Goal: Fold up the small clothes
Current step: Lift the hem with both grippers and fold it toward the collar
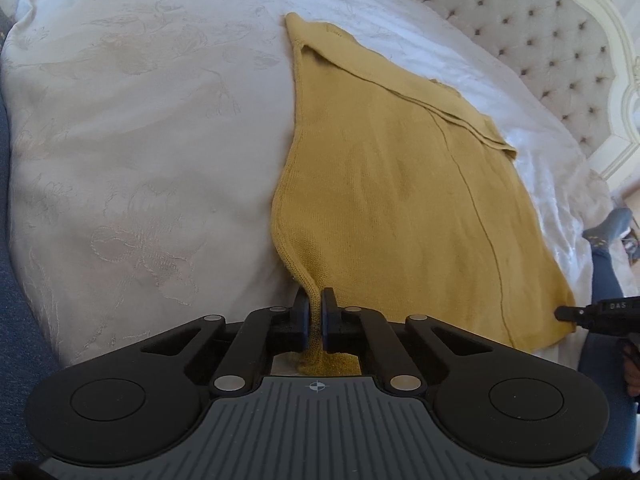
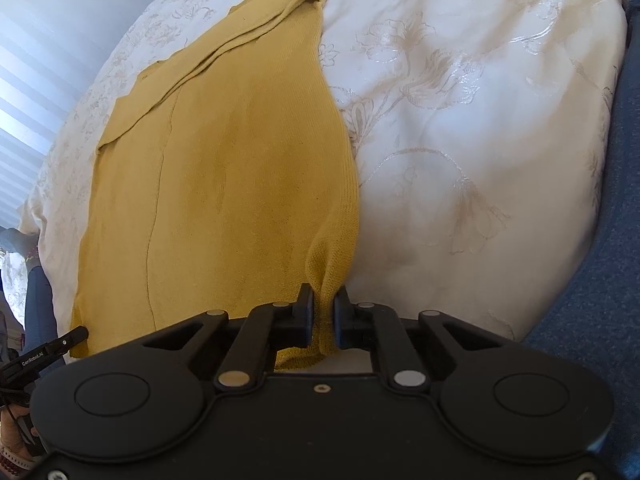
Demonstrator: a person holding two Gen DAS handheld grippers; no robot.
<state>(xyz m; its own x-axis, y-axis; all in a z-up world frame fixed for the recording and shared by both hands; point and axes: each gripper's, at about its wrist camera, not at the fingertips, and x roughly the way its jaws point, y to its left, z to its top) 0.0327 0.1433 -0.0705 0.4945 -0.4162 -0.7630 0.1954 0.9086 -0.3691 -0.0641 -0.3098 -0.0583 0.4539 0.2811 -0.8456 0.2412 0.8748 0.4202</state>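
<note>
A mustard-yellow knitted garment (image 1: pixel 384 184) lies spread on a white embroidered bedspread (image 1: pixel 140 140), with a folded band across its far end. My left gripper (image 1: pixel 315 300) is shut on the garment's near left corner. My right gripper (image 1: pixel 568 314) shows at the right edge of this view, at the near right corner. In the right wrist view the garment (image 2: pixel 224 184) fills the middle and my right gripper (image 2: pixel 323 300) is shut on its near right corner. My left gripper (image 2: pixel 78 334) shows at the lower left, at the other near corner.
A tufted grey headboard (image 1: pixel 540 40) with a white carved frame stands at the far right. The bedspread (image 2: pixel 480 140) extends widely on both sides of the garment. Blue fabric (image 2: pixel 600 300) lies along the bed's edge. A person's leg in blue (image 1: pixel 606 264) is at the right.
</note>
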